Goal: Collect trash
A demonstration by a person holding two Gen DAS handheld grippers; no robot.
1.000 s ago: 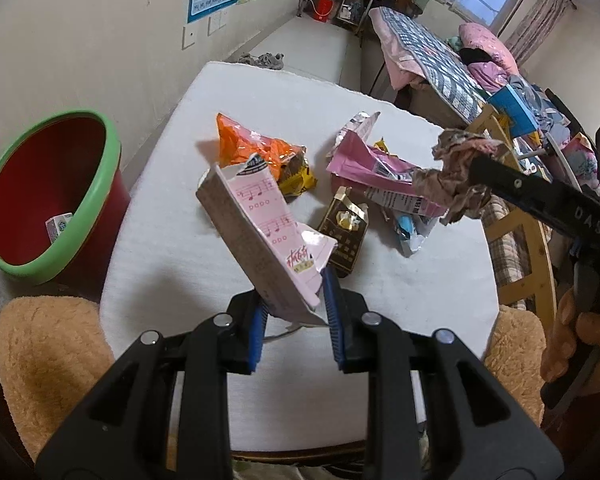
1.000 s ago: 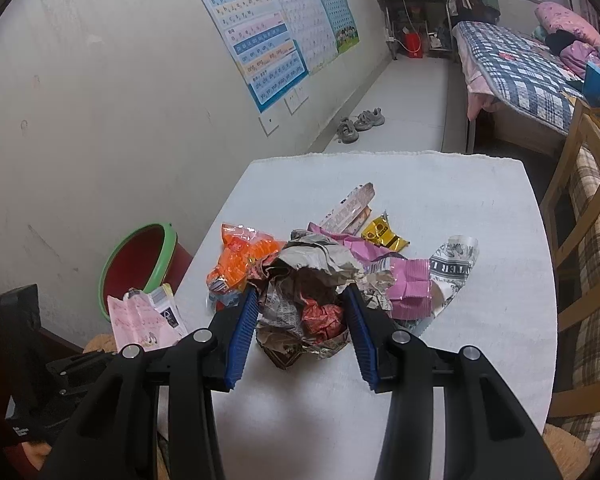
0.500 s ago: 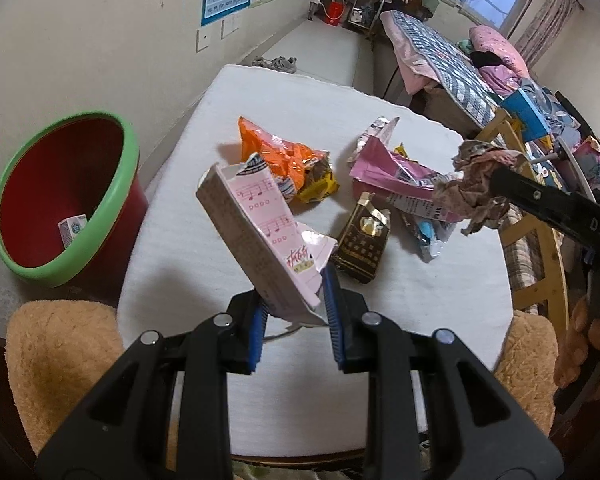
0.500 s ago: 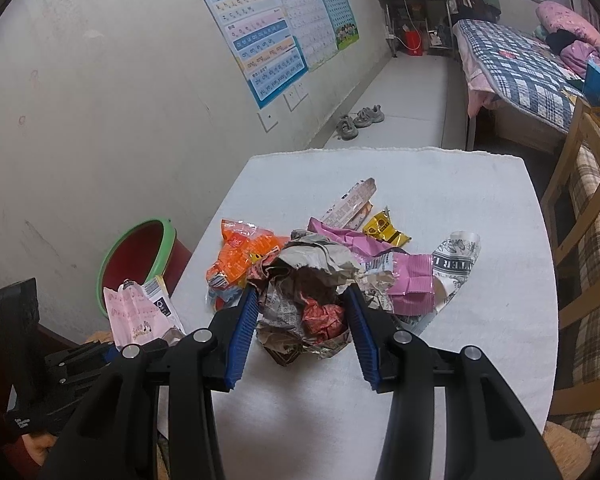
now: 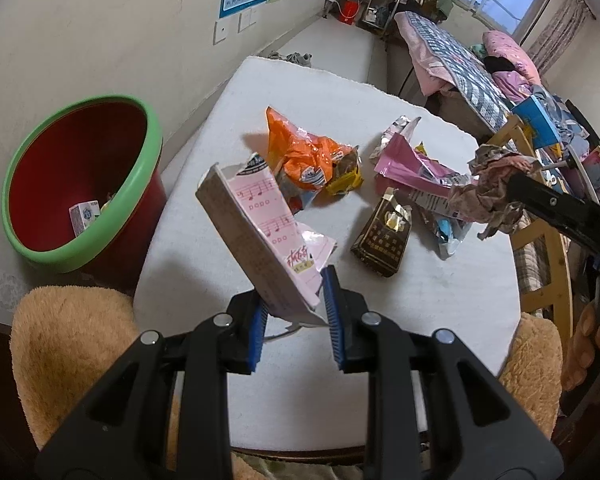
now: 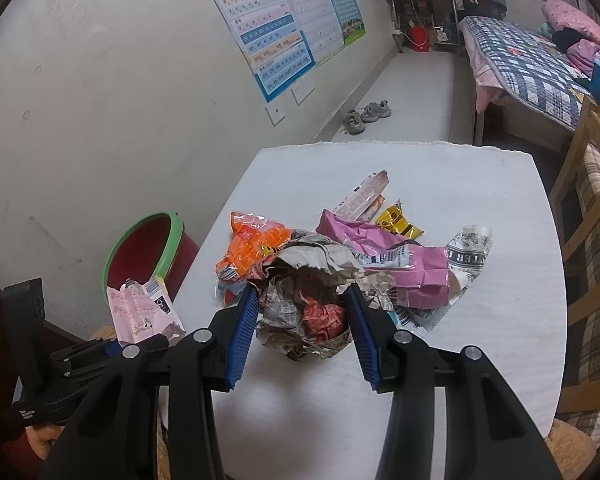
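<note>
Both of your grippers were clamped on trash: the left gripper (image 5: 294, 311) held a pink carton (image 5: 260, 236) raised beside the red bin (image 5: 76, 184). Your right gripper (image 6: 302, 334) held a crumpled wrapper wad (image 6: 308, 300) farther from that bin, above the table (image 6: 480, 340).

We see bright alphabet wall posters (image 6: 276, 28) on the cream wall at far left, with a pair of grey sneakers (image 6: 367, 116) on the pale floor below them. At far right stands a bed with a blue plaid quilt (image 6: 528, 64) and a pink pillow (image 6: 572, 20). A wooden chair with a checked cushion (image 6: 592, 216) sits right of the white table (image 6: 480, 184).
</note>
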